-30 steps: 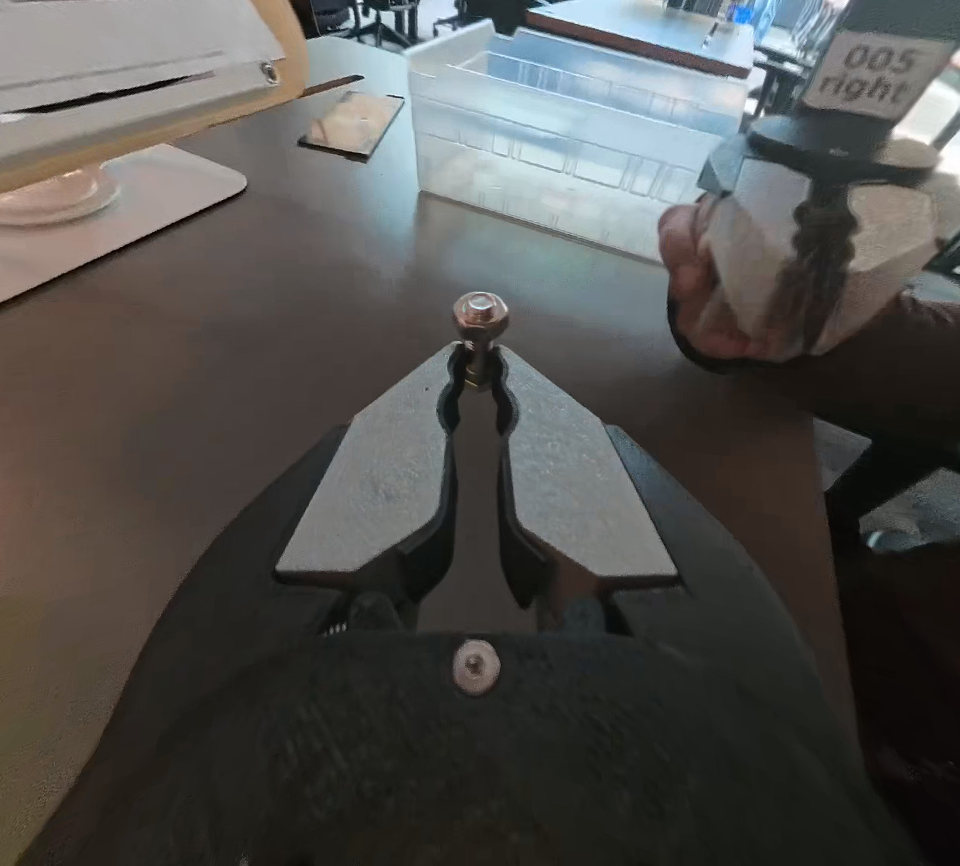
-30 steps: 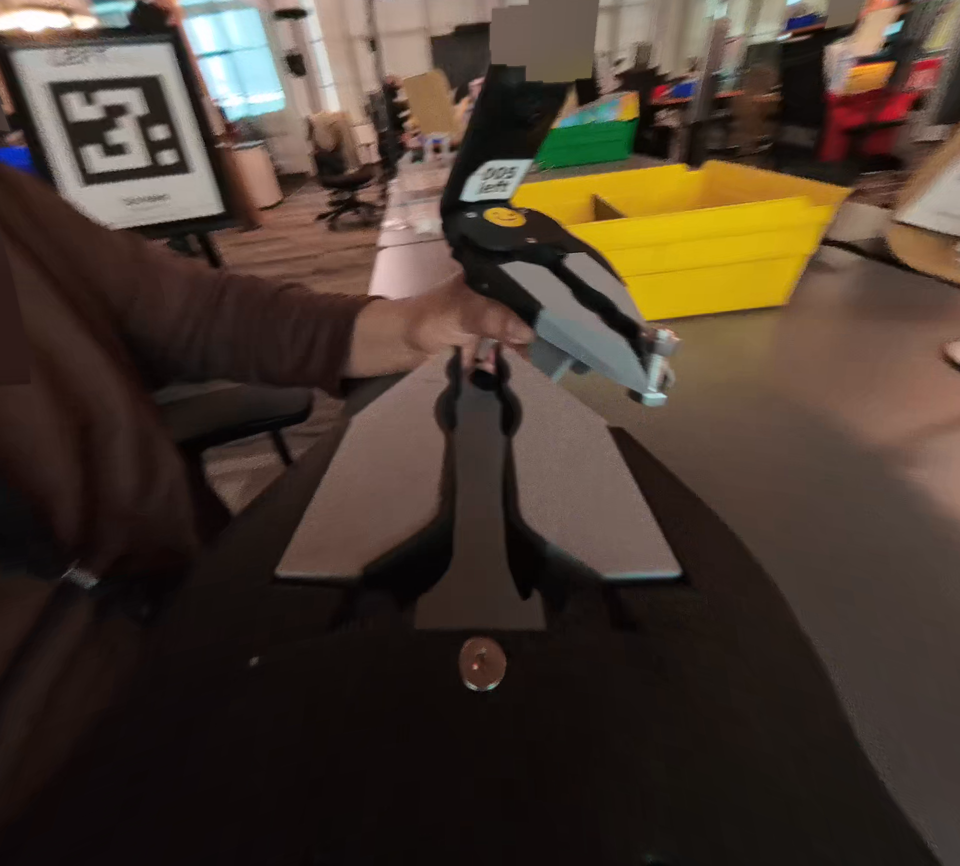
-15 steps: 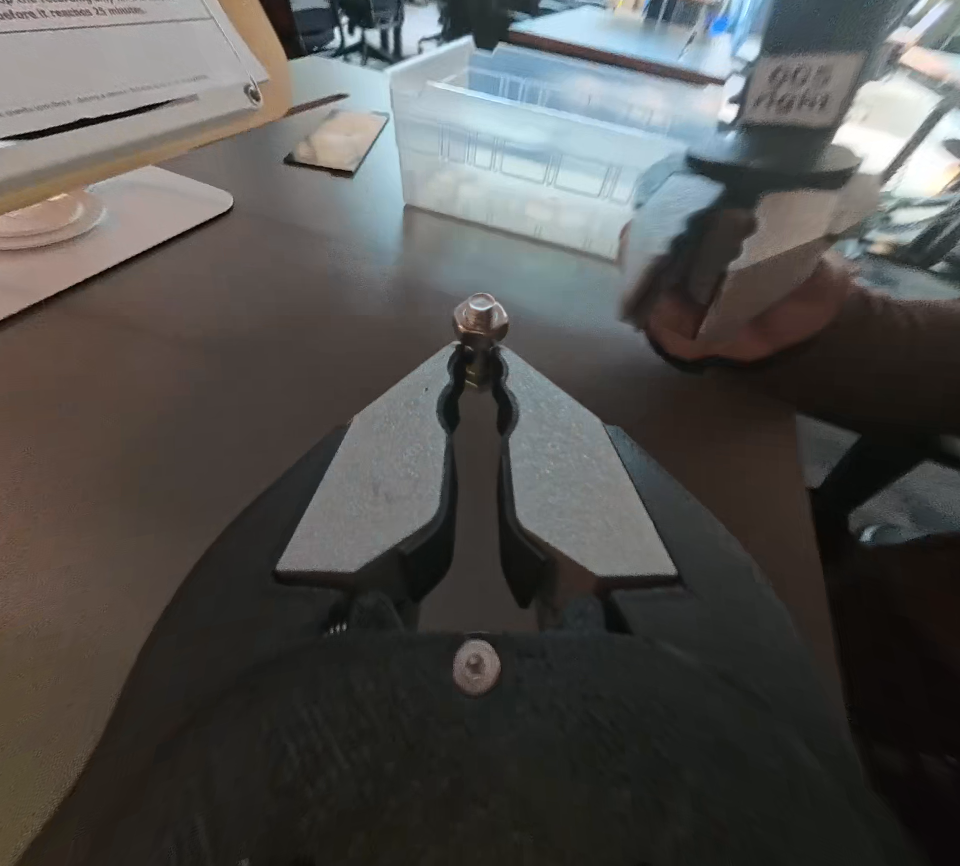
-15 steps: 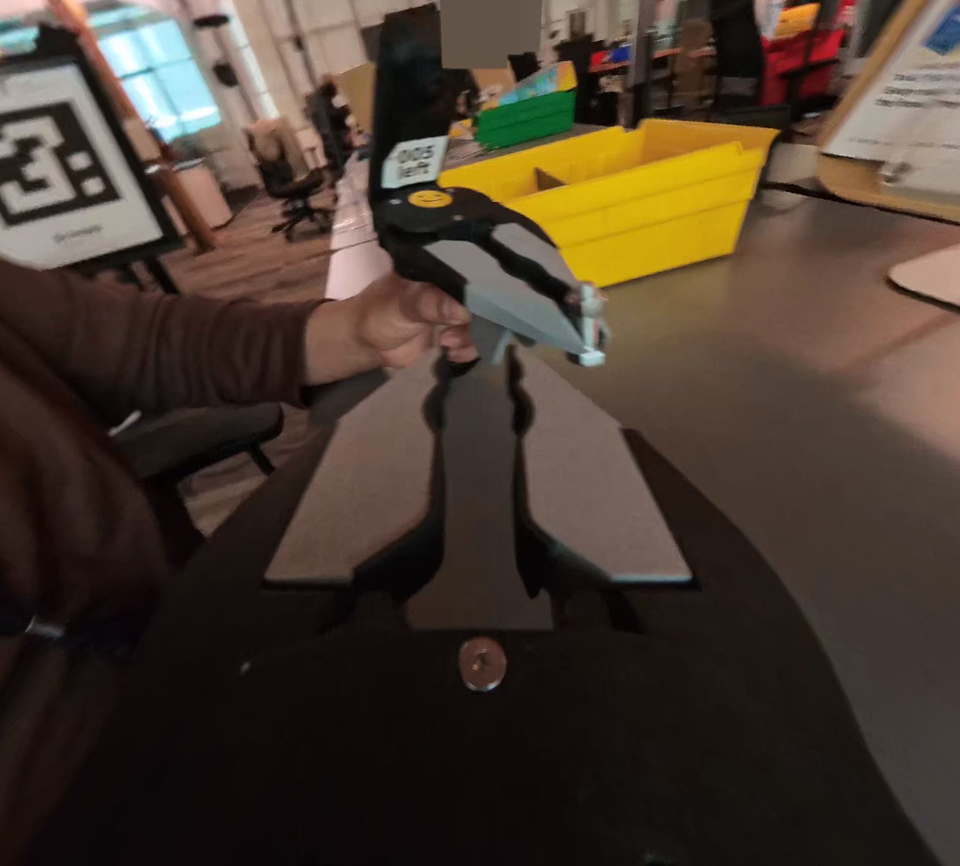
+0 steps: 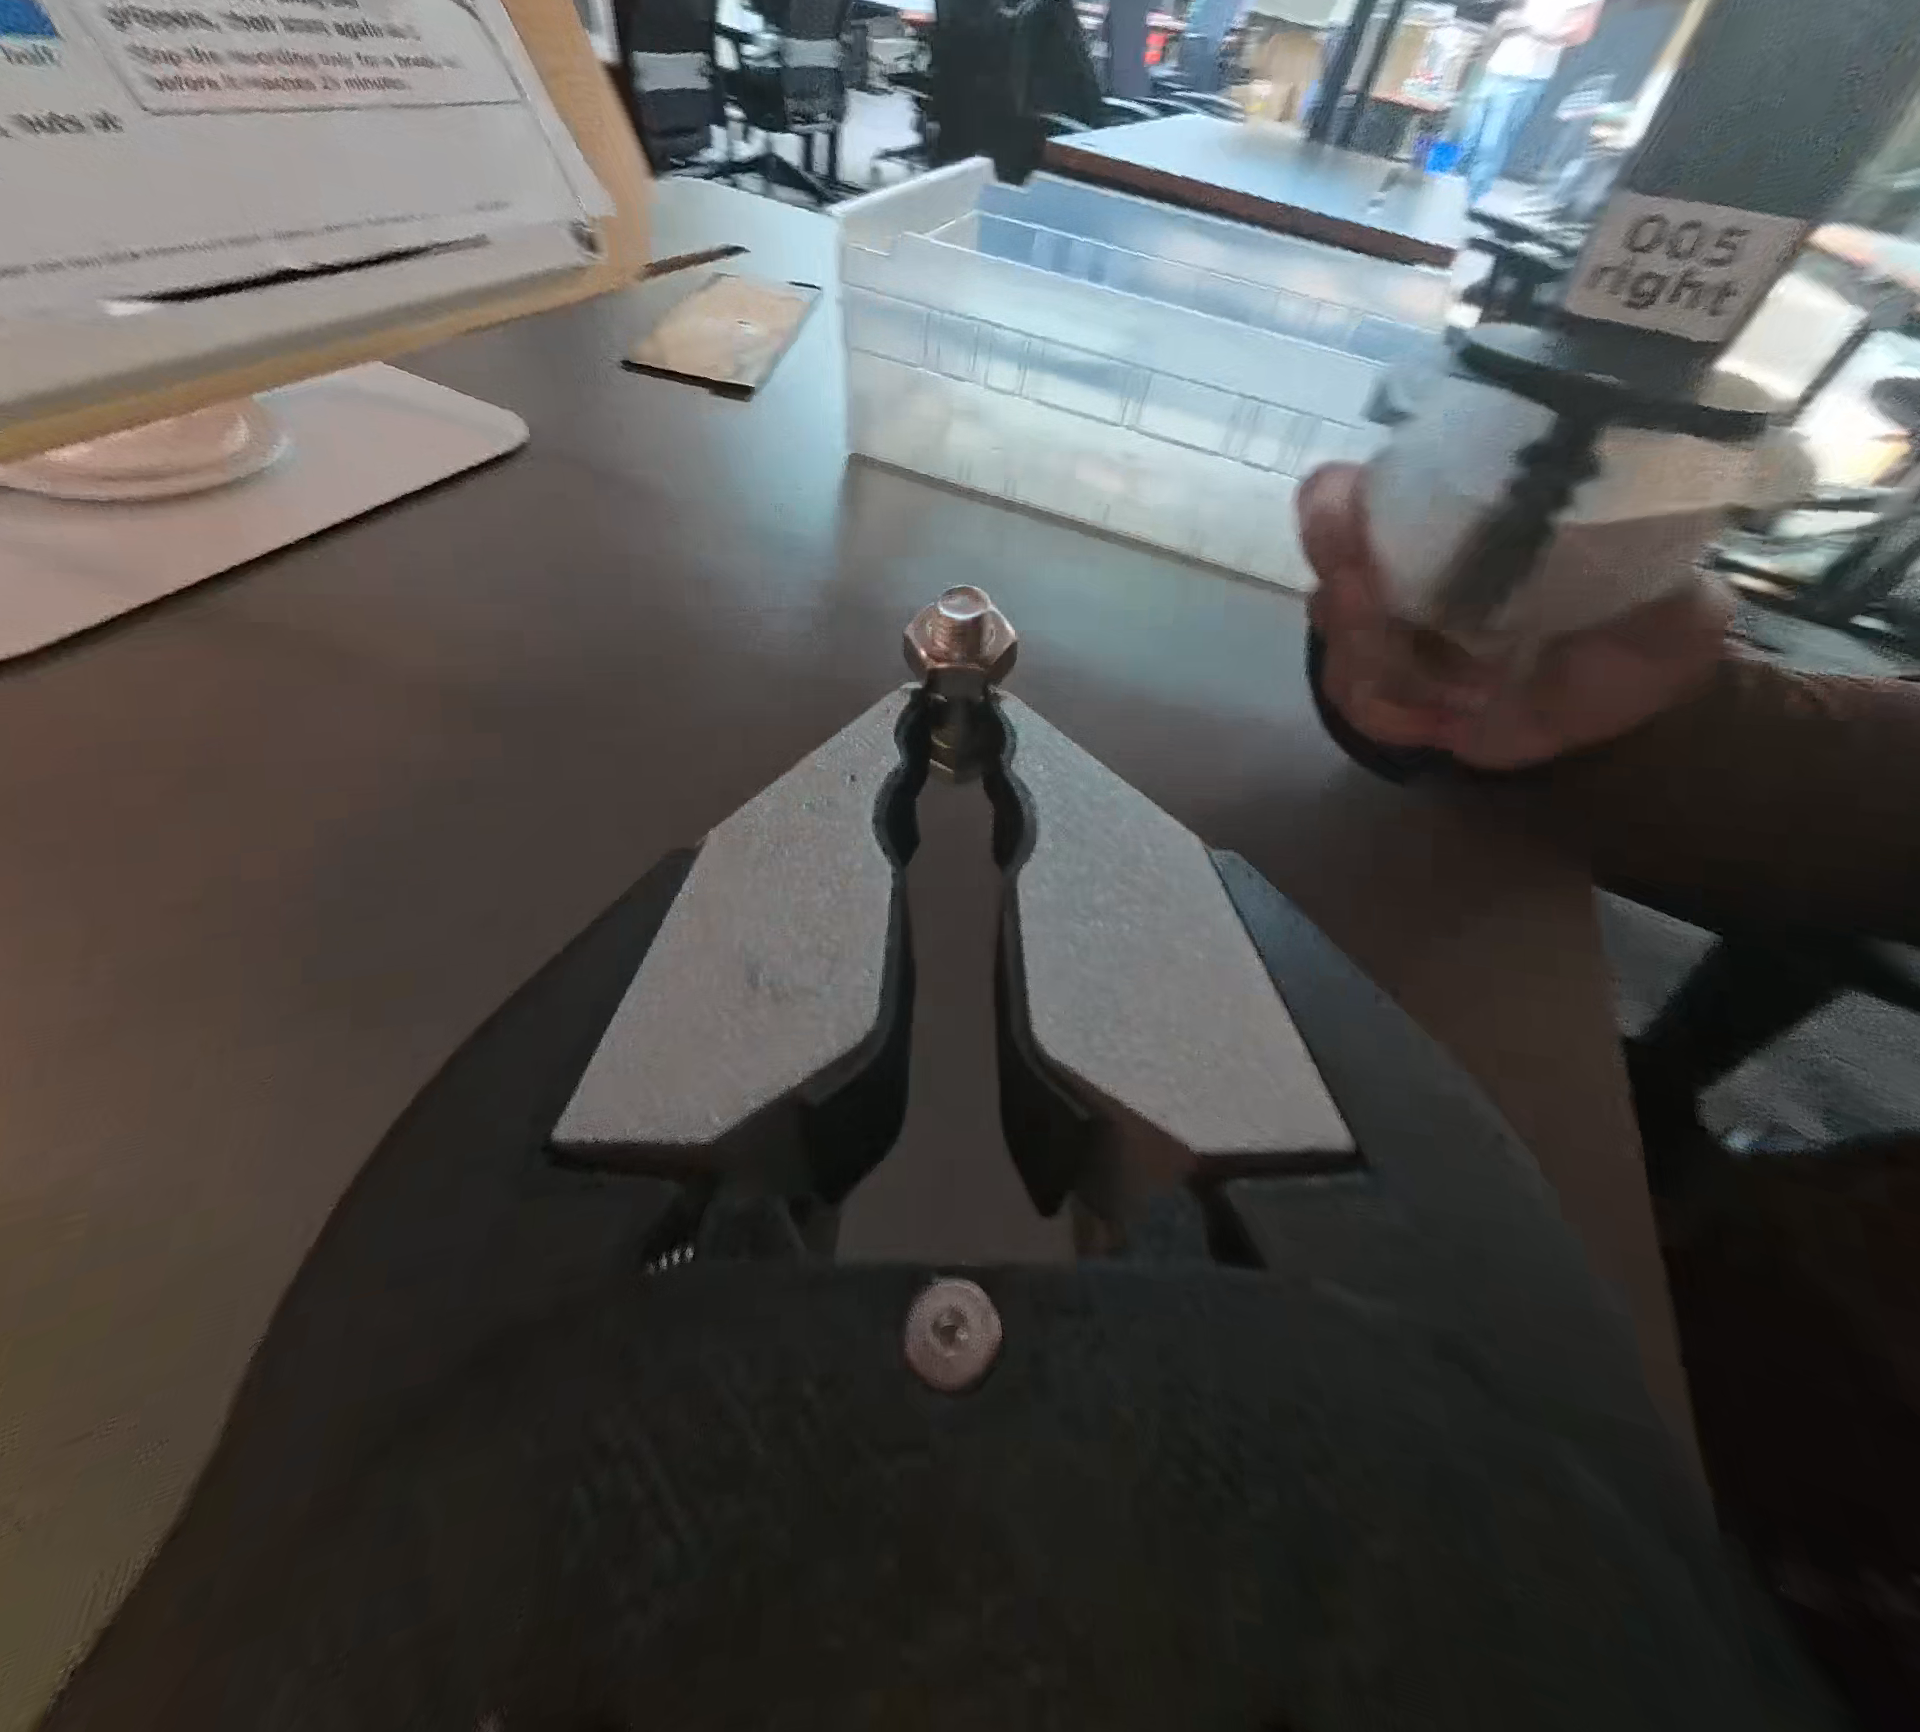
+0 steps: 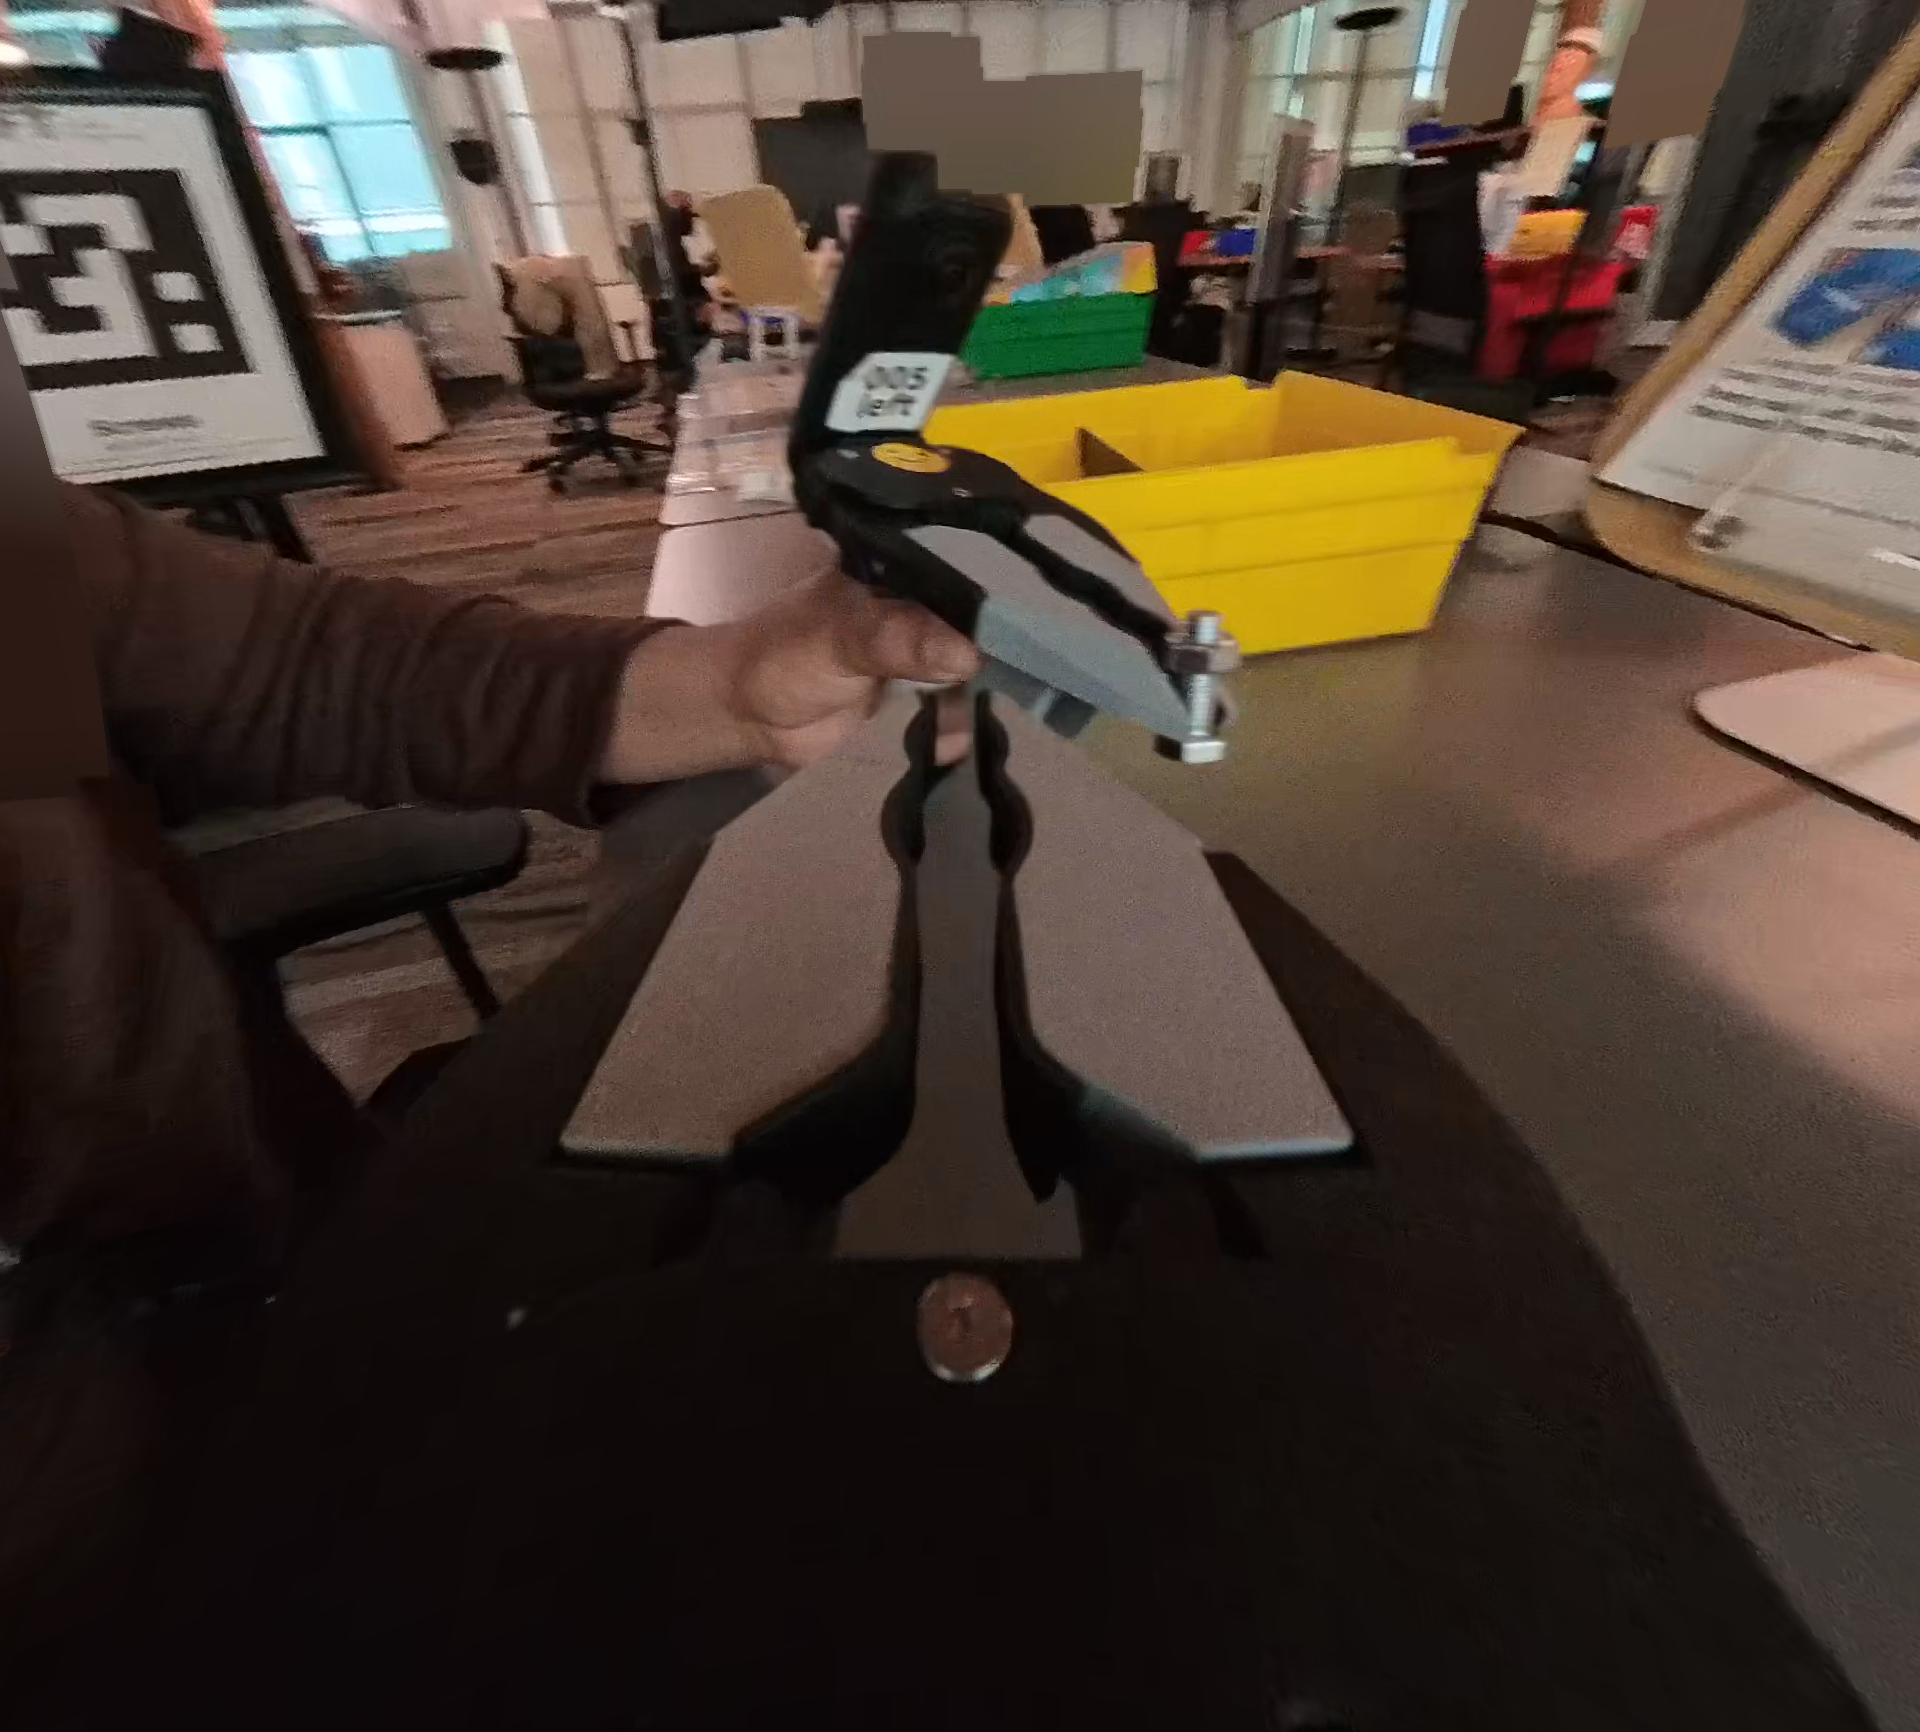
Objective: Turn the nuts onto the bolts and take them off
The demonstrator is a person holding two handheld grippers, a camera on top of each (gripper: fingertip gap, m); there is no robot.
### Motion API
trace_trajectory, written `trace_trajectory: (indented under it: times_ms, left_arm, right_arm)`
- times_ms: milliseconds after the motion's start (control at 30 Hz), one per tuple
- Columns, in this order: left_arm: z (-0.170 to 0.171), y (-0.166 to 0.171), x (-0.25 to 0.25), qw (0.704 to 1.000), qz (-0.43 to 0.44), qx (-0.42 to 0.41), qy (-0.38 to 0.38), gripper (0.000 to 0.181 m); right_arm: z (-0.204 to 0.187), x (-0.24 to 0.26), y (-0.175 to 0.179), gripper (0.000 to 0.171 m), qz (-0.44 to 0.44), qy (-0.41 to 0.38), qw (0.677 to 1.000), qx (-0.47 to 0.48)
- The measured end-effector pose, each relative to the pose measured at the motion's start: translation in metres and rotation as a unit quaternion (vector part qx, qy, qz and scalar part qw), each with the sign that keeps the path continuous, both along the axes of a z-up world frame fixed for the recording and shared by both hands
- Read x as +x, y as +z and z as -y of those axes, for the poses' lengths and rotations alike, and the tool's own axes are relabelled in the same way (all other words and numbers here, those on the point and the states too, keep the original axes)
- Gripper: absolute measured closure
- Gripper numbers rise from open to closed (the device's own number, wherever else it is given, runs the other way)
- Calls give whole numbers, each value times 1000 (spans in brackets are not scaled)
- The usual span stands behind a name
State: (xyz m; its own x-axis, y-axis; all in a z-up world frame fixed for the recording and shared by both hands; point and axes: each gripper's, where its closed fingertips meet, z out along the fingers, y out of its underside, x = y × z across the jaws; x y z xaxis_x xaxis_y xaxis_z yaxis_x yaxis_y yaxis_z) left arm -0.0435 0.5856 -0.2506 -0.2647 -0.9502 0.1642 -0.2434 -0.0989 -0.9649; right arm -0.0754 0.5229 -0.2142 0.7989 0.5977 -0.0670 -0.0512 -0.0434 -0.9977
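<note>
My left gripper (image 5: 958, 726) is shut on a silver bolt (image 5: 956, 747), held upright above the dark table (image 5: 416, 799). A hex nut (image 5: 958, 643) sits on the bolt's threaded end above the fingertips. In the right wrist view the left gripper (image 6: 1195, 695) shows at mid-frame with the bolt (image 6: 1197, 706) across its tips, the nut (image 6: 1203, 638) near the upper end. My right gripper (image 6: 948, 721) has its fingers drawn together, and I see nothing between the tips. It is also at the right of the left wrist view (image 5: 1507, 529), apart from the bolt.
A clear plastic bin (image 5: 1091, 394) stands behind the bolt. A yellow divided bin (image 6: 1299, 539) sits farther along the table. A tilted sheet holder (image 5: 260, 124) on a white base (image 5: 312, 456) is at the left. A small flat plate (image 5: 727, 332) lies near it. My hands' fingertips stand some 8 cm from each other.
The right gripper swung in toward the bolt and then back out to the right. The left gripper kept its hold on the bolt and tilted up slightly.
</note>
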Motion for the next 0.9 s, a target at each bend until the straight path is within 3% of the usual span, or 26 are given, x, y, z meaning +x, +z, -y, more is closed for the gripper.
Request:
trace_trajectory:
  times_ms: [67, 167, 233, 300, 433, 600, 767, 900]
  left_arm:
    - [16, -4, 0, 999, -7, 17, -33, 174]
    - [43, -6, 2, 995, -6, 56, -77, 174]
    - [53, -9, 2, 993, -9, 71, -92, 174]
    - [53, -13, 2, 992, -13, 83, -90, 174]
    - [52, -15, 4, 993, -16, 81, -87, 174]
    - [44, -15, 8, 995, -17, 70, -68, 170]
    - [37, -12, 6, 997, -11, 49, -60, 164]
    - [37, -12, 6, 997, -12, 50, -58, 167]
  right_arm:
    - [-14, 18, -11, 144, 4, -62, 997, -35]
    - [-24, 25, -23, 135, 3, -90, 994, -68]
    - [-26, 23, -28, 136, 11, -87, 993, -81]
    - [-25, 20, -30, 157, 11, -79, 993, -86]
    - [-25, 21, -33, 157, 29, -86, 991, -94]
    - [-29, 37, -33, 157, 75, -162, 981, -82]
    - [-16, 47, -9, 157, 75, -197, 976, -49]
    - [19, 50, 49, 157, 79, -221, 972, -4]
